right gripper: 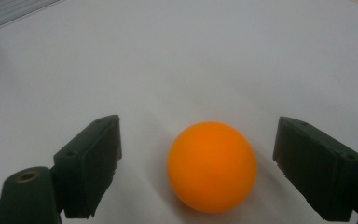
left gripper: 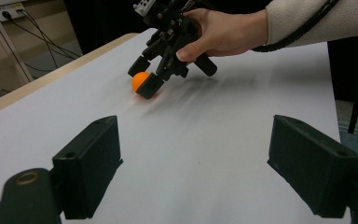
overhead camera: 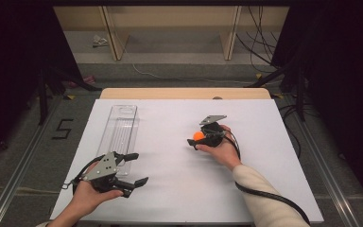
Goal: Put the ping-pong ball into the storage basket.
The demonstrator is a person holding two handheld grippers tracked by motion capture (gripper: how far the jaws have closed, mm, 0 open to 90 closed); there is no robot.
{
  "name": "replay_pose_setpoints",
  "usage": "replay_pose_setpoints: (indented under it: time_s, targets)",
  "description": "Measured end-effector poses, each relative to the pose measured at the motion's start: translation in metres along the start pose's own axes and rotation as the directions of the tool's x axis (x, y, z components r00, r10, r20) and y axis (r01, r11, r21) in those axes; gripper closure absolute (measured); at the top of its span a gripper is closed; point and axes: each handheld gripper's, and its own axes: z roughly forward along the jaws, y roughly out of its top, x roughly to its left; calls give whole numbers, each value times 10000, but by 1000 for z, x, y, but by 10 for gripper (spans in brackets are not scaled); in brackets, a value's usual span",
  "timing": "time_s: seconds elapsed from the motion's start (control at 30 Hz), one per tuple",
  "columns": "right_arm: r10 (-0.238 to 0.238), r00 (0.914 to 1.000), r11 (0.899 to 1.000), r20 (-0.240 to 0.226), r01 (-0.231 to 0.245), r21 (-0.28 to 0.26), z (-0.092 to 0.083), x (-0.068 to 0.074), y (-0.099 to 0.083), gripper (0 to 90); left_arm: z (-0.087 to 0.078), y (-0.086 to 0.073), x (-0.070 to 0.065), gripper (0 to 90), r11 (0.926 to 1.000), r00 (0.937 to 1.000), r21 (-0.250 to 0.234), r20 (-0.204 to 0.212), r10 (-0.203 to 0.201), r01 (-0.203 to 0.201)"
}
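I've got the right gripper [overhead camera: 199, 137] down on the white sheet [overhead camera: 179, 189], right of centre, with the orange ball [overhead camera: 198, 135] sitting between its jaws. From the right gripper view the jaws stand wide, one on each side of the ball [right gripper: 211, 165], daylight on both sides, neither pad touching it. The ball rests on the sheet, not lifted. It is round, so I can call no long axis and no pointing direction; no mark or seam shows on it.

From the left gripper view I see that right gripper [left gripper: 150, 77] tilted steeply down, tips at the sheet, the ball [left gripper: 140, 81] tucked between them, the person's hand [left gripper: 221, 32] wrapped round the body and a cream sleeve [left gripper: 317, 18] behind it.

My left gripper [overhead camera: 134, 168] is low at the near left of the sheet, jaws spread wide with nothing in them, pointing right across the table. Just beyond it lies a clear plastic tray [overhead camera: 118, 130], long and narrow, its length running away from me along the left side of the sheet.

The surface is a white sheet over a light wooden table [overhead camera: 184, 93], whose far edge peeks out. Beyond is grey floor [overhead camera: 28, 142] with a "5" [overhead camera: 62, 128] marked on it at left, pale wooden frame legs [overhead camera: 113, 38] at the back, loose black cables [overhead camera: 260, 42] at far right, and dark drapes [overhead camera: 14, 71] on both sides.
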Motion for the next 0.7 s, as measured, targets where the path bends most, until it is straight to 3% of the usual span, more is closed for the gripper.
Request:
replay_pose_setpoints:
  time_s: [0.7]
  targets:
    - [-115, 9999, 9997, -63, 116, 212, 2, 1, -1, 326, 0, 0, 0, 164, 10000, 10000, -8, 7, 21, -21]
